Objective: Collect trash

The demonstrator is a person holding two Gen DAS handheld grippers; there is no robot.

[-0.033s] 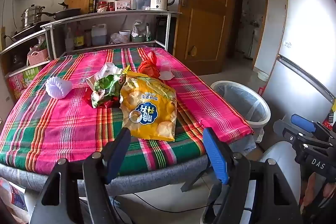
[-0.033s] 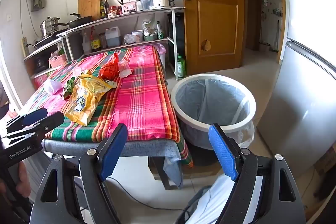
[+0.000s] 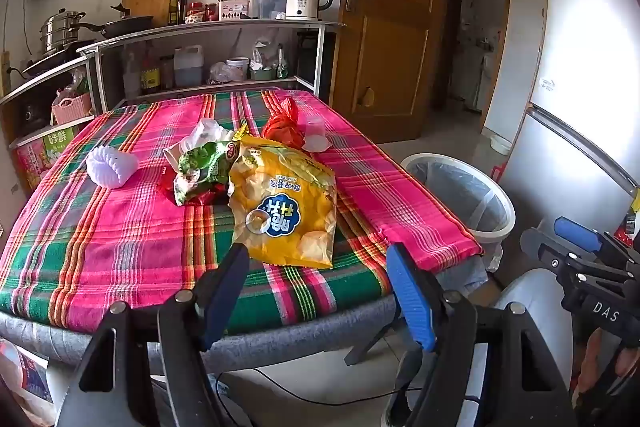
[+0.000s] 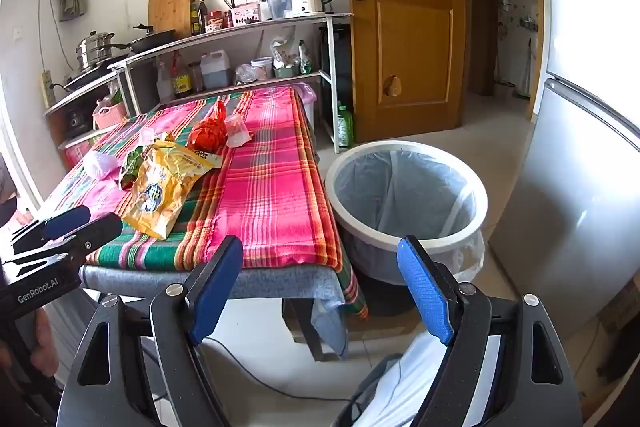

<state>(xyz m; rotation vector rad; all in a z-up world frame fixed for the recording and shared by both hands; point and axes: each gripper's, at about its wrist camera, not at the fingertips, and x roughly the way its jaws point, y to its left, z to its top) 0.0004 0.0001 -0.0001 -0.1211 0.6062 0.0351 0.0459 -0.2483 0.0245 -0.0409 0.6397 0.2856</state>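
Trash lies on a plaid-covered table (image 3: 100,259): a yellow chip bag (image 3: 286,205), a green snack bag (image 3: 202,167), a red plastic bag (image 3: 282,125), a clear plastic cup (image 3: 316,133), white crumpled paper (image 3: 206,131) and a white foam net (image 3: 110,165). A white trash bin (image 4: 404,203) with a liner stands on the floor right of the table. My left gripper (image 3: 318,287) is open and empty at the table's near edge, in front of the chip bag. My right gripper (image 4: 320,279) is open and empty, between the table corner and the bin.
A metal shelf unit (image 3: 208,31) with a kettle, pots and bottles stands behind the table. A wooden door (image 4: 404,23) is at the back. A fridge (image 4: 580,147) stands right of the bin. A cable runs on the floor under the table.
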